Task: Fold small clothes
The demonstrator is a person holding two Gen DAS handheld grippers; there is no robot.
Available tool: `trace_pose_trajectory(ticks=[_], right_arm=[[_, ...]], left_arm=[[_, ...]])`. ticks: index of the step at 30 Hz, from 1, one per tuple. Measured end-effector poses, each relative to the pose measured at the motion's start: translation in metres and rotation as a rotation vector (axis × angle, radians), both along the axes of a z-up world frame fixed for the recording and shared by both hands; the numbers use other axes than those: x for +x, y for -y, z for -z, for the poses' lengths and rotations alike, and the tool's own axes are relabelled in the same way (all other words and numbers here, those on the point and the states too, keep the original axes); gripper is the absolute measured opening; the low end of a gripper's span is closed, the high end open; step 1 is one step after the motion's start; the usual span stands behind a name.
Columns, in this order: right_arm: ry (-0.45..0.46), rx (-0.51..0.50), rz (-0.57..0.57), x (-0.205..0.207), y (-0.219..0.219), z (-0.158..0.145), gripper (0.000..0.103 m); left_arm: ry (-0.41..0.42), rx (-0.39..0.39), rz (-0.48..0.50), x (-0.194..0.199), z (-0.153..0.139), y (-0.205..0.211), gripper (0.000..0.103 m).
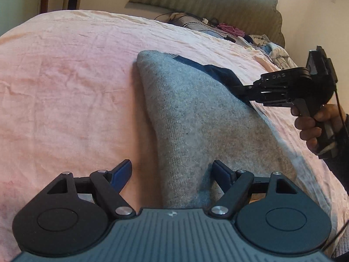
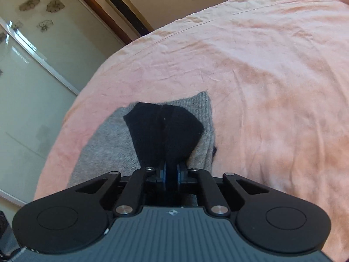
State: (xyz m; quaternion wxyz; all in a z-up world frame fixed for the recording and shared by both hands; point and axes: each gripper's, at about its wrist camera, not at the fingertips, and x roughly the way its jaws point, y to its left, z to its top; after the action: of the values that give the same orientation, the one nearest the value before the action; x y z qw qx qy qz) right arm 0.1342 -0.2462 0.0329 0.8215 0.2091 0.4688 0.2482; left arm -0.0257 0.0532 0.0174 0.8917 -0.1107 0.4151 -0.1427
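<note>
Over on the left, your left gripper (image 1: 172, 172) hangs with its blue-padded jaws spread wide apart, nothing pinched between them. One finger sits over the bare peach-pink crumpled bed sheet (image 1: 65, 83), the other over the near end of the grey knitted garment (image 1: 196, 113). That grey knit lies flat on the bed, stretching away from you towards the padded olive headboard (image 1: 207, 2), with its black fabric part (image 1: 209, 69) showing along the far right edge. A heap of mixed clothes (image 1: 261, 41) sits by the headboard. Moving right, your right hand (image 1: 314, 126) grips the handle, and your right gripper (image 2: 171, 174) is clamped tight on the black fabric: in its own view the blue pads press a bunched fold, and the black cloth fans out ahead over the grey knit.
</note>
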Motion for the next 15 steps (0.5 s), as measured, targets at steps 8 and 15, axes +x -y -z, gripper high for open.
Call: trace_pose_trajectory(ticks=[8,15], right_arm=[[-0.094,0.112,-0.045,-0.074,0.028,0.006,0.073],[-0.121,0.204,-0.151,-0.114,0.004,0.02,0.072]], left_arm=[[0.001,0.012,-0.001,0.0,0.001,0.004,0.082],[-0.017,0.0,-0.007,0.0,0.0,0.006,0.082]])
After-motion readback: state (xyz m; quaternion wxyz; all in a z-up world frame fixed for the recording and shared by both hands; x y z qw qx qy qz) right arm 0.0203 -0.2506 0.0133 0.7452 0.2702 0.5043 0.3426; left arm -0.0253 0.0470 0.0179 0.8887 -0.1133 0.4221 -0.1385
